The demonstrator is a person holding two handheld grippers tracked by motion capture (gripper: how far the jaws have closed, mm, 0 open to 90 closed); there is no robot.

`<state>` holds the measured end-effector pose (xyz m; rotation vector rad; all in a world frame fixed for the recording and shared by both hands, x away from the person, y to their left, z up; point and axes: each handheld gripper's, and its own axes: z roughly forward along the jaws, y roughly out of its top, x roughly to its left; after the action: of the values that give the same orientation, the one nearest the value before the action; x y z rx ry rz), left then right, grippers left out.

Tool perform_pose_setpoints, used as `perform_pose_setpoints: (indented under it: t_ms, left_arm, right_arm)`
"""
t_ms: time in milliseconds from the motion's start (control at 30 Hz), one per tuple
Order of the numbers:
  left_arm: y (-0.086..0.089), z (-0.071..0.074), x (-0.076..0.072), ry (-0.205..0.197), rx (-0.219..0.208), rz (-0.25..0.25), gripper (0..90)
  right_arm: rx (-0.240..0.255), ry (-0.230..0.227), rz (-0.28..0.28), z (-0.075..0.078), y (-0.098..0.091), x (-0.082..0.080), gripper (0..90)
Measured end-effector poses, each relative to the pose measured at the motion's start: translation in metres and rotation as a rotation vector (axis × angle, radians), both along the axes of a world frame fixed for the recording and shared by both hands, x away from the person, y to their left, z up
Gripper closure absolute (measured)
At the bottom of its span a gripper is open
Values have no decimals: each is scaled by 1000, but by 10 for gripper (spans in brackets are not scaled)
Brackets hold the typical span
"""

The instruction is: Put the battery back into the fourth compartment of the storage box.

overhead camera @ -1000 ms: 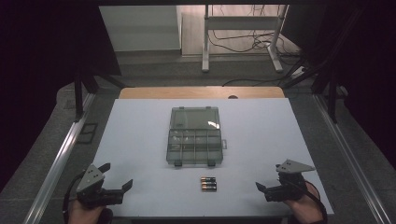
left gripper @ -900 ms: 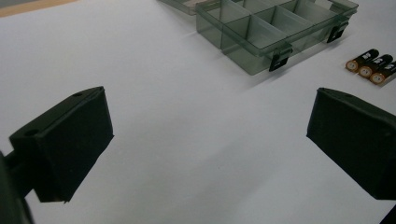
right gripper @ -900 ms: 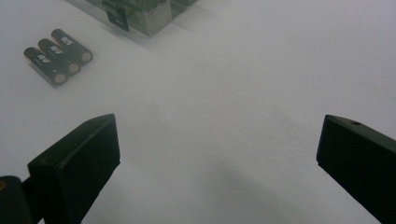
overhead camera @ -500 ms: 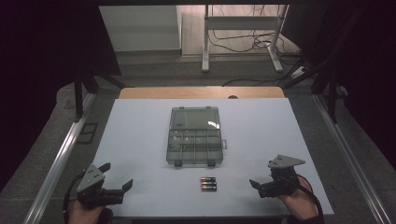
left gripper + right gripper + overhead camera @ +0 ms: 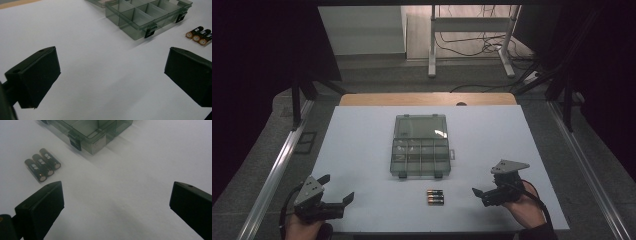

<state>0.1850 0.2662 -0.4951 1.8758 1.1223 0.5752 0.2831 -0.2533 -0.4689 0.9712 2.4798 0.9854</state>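
A clear grey compartment box (image 5: 419, 150) lies open in the middle of the white table (image 5: 362, 135), its lid folded back and its compartments looking bare. Three black-and-copper batteries (image 5: 435, 196) lie side by side just in front of it. My left gripper (image 5: 334, 190) hovers open at the front left corner, well away from both. My right gripper (image 5: 484, 186) is open to the right of the batteries, a short gap away. The box (image 5: 147, 17) and batteries (image 5: 200, 36) appear far right in the left gripper view. In the right gripper view the batteries (image 5: 42, 164) lie just beyond the left jaw, the box (image 5: 95, 132) beyond them.
The table's wooden far edge (image 5: 427, 99) borders a dark floor with a metal stand (image 5: 472, 40) and cables. Metal rails (image 5: 277, 165) run along both sides of the table. White surface stretches around the box on all sides.
My right gripper has moved left and forward toward the batteries. The left gripper has stayed in place. Box and batteries have not moved.
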Motion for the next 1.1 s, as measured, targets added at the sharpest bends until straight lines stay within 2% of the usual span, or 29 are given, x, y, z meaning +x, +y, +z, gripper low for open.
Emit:
perform_pose_setpoints:
  t_ms: [233, 333, 600, 767, 1100]
  left_arm:
    - [0, 0, 0, 0, 0, 0, 5]
    - [0, 0, 0, -1, 0, -1, 5]
    - [0, 0, 0, 0, -1, -2, 5]
    - [0, 0, 0, 0, 0, -3, 6]
    - [0, 0, 0, -1, 3, -6, 6]
  right_arm:
    - [7, 20, 29, 1, 14, 7, 0]
    - [0, 46, 48, 1, 25, 12, 0]
    - [4, 69, 64, -1, 37, 17, 0]
    - [-18, 72, 93, -1, 45, 18, 0]
    - [-52, 110, 124, -2, 63, 24, 0]
